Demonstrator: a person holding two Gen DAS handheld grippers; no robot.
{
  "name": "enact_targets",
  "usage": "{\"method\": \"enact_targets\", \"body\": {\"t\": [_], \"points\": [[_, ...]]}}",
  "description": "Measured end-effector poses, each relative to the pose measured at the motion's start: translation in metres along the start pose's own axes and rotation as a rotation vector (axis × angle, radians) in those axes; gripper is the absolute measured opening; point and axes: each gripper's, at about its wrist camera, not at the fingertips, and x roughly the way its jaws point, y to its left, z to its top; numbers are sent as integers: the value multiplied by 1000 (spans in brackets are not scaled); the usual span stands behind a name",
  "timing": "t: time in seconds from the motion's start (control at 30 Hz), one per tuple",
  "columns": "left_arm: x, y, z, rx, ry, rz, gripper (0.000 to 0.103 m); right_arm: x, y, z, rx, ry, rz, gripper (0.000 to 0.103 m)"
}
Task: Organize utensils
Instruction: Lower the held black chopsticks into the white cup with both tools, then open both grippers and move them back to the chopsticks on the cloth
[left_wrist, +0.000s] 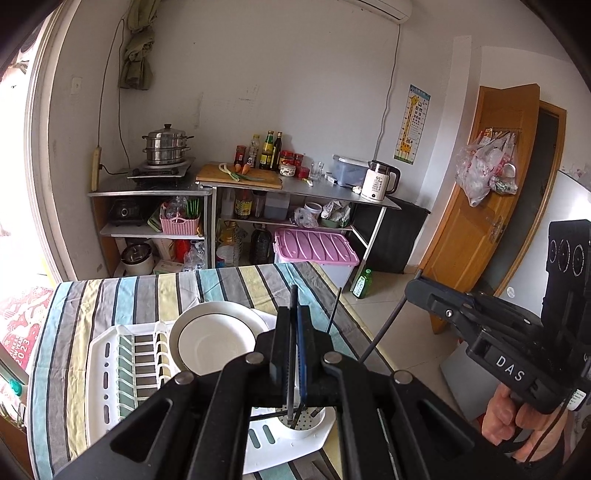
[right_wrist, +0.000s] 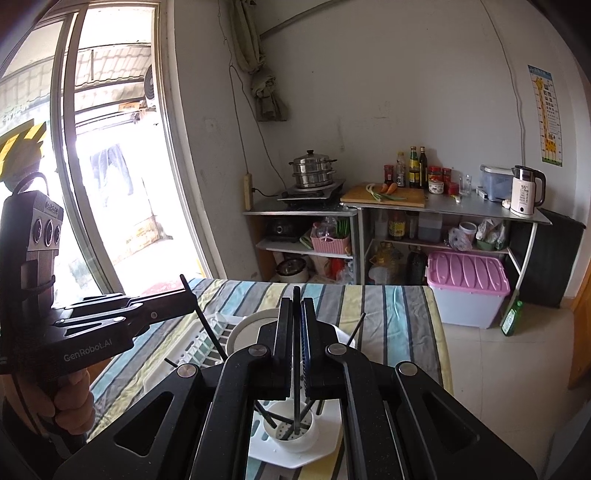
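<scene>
Left-wrist view: the left gripper (left_wrist: 294, 332), jaws closed on a dark chopstick (left_wrist: 292, 354), stands above the white utensil cup (left_wrist: 306, 424) of the drying rack (left_wrist: 110, 369); to its right the right gripper (left_wrist: 417, 288), lettered "DAS", pinches another chopstick (left_wrist: 384, 328), a hand (left_wrist: 517, 421) on its handle. Right-wrist view alone shows the window (right_wrist: 110, 147) and "GenRobot.AI" on the left gripper (right_wrist: 186, 293); the right gripper (right_wrist: 295, 332) clamps its chopstick (right_wrist: 296, 369) over the cup (right_wrist: 291, 432).
</scene>
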Motion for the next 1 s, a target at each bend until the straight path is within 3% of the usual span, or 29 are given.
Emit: {"method": "enact_targets", "body": {"t": [0.4,0.73,0.87,0.93,1.0], "points": [[34,16,-23,-35,80,42,4,27,-28,-21,52,71,-21,4],[35,22,-23,-45,69,61,4,30,-37,-16,68,92,-23,4],[31,23,-23,-43,59,69,5,27,-39,-18,67,96,-22,19],[27,23,-24,-45,50,69,7,25,-39,-19,69,94,-19,20],[22,23,-25,-48,42,66,15,21,-39,-20,72,92,-19,20]]}}
